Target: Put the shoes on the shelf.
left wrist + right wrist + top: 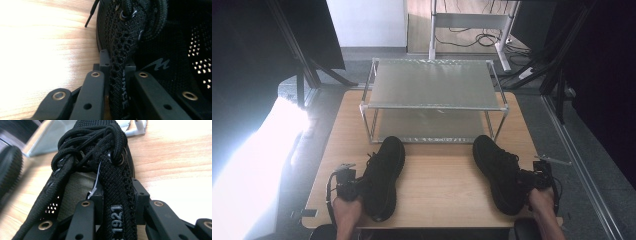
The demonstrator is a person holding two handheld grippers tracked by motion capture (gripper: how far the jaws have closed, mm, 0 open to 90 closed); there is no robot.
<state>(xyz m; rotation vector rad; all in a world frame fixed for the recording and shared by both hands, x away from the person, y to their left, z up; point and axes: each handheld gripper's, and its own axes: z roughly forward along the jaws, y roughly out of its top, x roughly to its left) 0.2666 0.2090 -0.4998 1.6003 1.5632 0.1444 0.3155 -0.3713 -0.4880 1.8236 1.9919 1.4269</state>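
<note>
Nearest the lens, lower left of the high view: left gripper (348, 186) clamped on the outer collar wall of the left shoe (383, 175); its own view showed the jaws pinching that knit edge (119, 82). Lower right: right gripper (532, 180) likewise clamped on the right shoe (498, 172), at its collar by the eyelets (117, 202). Both shoes lay on the wooden surface (437, 180), just before the wire rack (432, 100). Judged light, soft, floppy uppers; the collar grip may sag, so lift slowly.

Two black knit lace-up shoes, left shoe (383, 175) and right shoe (499, 172), upright on wooden table, toes toward rack
</note>
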